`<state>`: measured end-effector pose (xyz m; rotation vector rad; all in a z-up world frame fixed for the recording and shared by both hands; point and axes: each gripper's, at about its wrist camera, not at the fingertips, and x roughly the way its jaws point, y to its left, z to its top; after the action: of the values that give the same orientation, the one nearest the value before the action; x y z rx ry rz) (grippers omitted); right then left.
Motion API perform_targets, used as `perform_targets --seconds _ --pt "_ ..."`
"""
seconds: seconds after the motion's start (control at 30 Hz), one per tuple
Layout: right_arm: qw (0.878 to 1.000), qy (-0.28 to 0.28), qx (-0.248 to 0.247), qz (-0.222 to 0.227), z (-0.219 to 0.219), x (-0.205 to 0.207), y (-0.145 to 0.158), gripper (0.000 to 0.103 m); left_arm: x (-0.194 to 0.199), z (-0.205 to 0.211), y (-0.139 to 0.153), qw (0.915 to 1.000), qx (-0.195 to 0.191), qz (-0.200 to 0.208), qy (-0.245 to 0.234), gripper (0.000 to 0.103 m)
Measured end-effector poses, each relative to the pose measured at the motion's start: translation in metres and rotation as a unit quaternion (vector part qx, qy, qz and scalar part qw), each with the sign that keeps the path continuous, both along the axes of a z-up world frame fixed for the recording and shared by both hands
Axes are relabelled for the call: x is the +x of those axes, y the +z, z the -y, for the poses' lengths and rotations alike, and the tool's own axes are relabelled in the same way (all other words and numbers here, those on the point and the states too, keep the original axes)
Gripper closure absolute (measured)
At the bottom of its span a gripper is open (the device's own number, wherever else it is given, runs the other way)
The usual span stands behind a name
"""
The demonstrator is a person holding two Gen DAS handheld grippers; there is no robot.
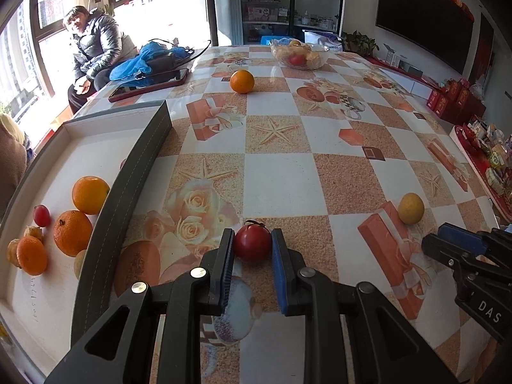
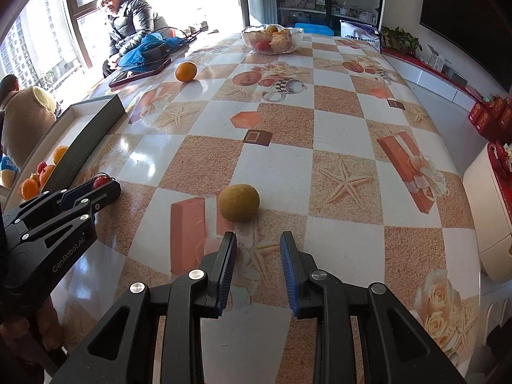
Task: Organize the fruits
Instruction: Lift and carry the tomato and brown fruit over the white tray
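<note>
Left gripper (image 1: pixel 252 240): fingers closed against both sides of a small red fruit (image 1: pixel 252 243), which sits on the table (image 1: pixel 281 179) just beside the tray's dark outer wall. Contact on both pads appears complete.

Right gripper (image 2: pixel 258 240): fingers apart, nothing between them, tips just short of a yellow-brown round fruit (image 2: pixel 238 203) resting on the tablecloth.

Tray (image 1: pixel 140 153) — shallow, white inside, dark grey outside, at the table's left edge. Contents visible from the left wrist view: 3 orange citrus fruits, namely an upper orange (image 1: pixel 90 194), a middle mandarin (image 1: pixel 72 233) and a lower mandarin (image 1: pixel 31 255); 1 small red fruit in the tray (image 1: pixel 41 215); a pale husked fruit (image 1: pixel 33 232) between them. Other pale pieces at the tray's edge are too cut off to identify.

Loose orange (image 1: pixel 242 81) — alone on the table, well apart from both grippers, towards the far end.

Glass bowl (image 1: pixel 299 52) at the far end, holding mixed fruit, red and yellow-orange.

Other items on the table: phone in a red case (image 1: pixel 148 84), blue cloth bundle with a black cable (image 1: pixel 150 57).

Beyond the table: seated person in a dark puffer jacket (image 1: pixel 92 41) by the window.
</note>
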<state>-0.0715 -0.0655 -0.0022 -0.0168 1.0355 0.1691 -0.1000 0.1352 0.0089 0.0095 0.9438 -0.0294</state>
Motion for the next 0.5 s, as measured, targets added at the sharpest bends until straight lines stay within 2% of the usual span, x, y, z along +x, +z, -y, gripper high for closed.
perform_targets --seconds 0.2,0.33,0.5 --pt "0.999 -0.023 0.031 -0.021 0.023 -0.006 0.003 0.073 -0.004 0.007 0.003 0.9993 0.009 -0.036 -0.005 0.079" --pt "0.999 -0.029 0.035 -0.026 0.03 -0.01 0.004 0.073 -0.005 0.007 0.003 0.999 0.005 -0.044 -0.003 0.079" --pt "0.996 -0.034 0.074 -0.046 0.04 -0.005 0.006 0.073 -0.008 0.003 0.004 0.9988 -0.008 -0.049 0.0 0.079"
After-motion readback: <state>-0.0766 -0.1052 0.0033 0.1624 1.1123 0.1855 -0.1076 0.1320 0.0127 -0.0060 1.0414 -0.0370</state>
